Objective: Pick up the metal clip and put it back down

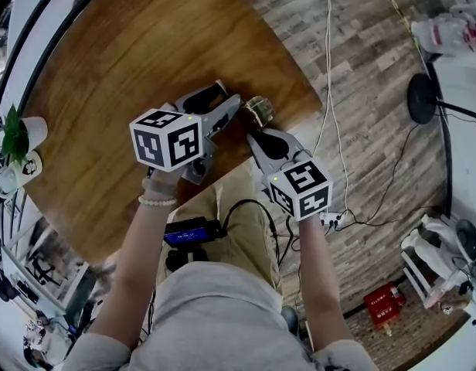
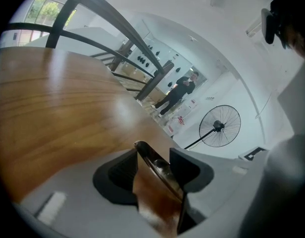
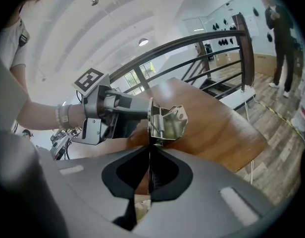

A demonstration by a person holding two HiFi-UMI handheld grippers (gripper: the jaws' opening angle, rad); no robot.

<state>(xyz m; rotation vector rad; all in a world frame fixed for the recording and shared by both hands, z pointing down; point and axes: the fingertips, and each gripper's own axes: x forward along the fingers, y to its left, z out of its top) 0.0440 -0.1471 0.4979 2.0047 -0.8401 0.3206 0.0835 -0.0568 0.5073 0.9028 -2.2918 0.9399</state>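
Note:
A silver metal clip (image 1: 260, 110) hangs between both grippers, just above the near right edge of the round wooden table (image 1: 130, 68). My right gripper (image 1: 253, 134) is shut on one thin flat handle of the clip. In the right gripper view that handle runs edge-on between the jaws (image 3: 149, 150), with the clip's spring body (image 3: 168, 124) just beyond them. My left gripper (image 1: 236, 105) comes in from the left and is shut on the clip's other handle. In the left gripper view that shiny plate (image 2: 160, 175) lies slanted between the jaws (image 2: 155, 157).
A small potted plant in a white cup (image 1: 18, 134) stands at the table's far left edge. Cables (image 1: 331, 130), a fan base (image 1: 423, 99) and a red box (image 1: 383, 304) lie on the plank floor to the right. A standing fan (image 2: 219, 126) and a person (image 2: 179, 90) are farther off.

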